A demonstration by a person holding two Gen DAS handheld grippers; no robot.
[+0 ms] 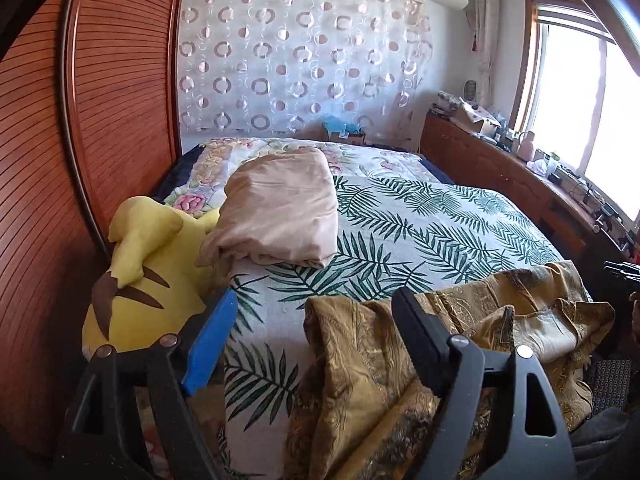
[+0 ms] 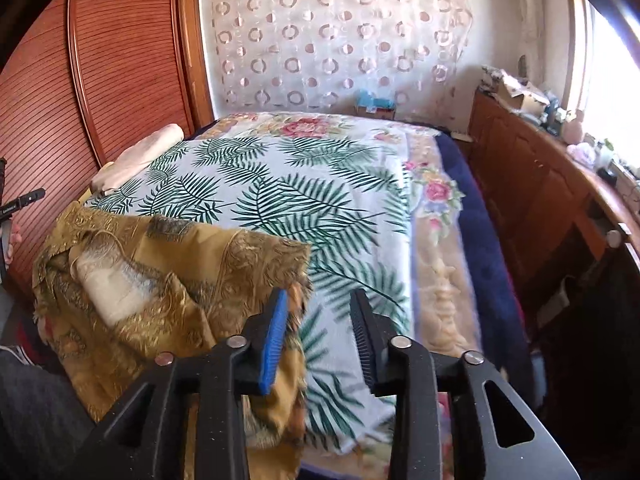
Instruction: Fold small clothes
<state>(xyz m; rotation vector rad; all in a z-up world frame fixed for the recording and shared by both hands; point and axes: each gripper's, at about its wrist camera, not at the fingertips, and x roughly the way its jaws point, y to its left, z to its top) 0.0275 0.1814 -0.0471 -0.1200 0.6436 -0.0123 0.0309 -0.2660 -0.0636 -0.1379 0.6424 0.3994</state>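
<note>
A golden-brown patterned garment (image 1: pixel 460 344) lies crumpled on the near edge of the bed; it also shows in the right wrist view (image 2: pixel 160 280), with a pale inner lining showing. My left gripper (image 1: pixel 316 308) is open, its jaws wide apart, with the garment's left edge between them. My right gripper (image 2: pixel 320 300) is open and empty, its blue finger (image 2: pixel 276 332) at the garment's right edge, over the leaf-print sheet (image 2: pixel 300 184).
A folded beige cloth (image 1: pixel 280 208) and a yellow plush toy (image 1: pixel 140 280) lie at the bed's left. A wooden wardrobe (image 1: pixel 80 120) stands to the left. A cluttered wooden cabinet (image 1: pixel 520 176) runs under the window on the right. A floral blanket (image 2: pixel 436 200) covers the bed's right side.
</note>
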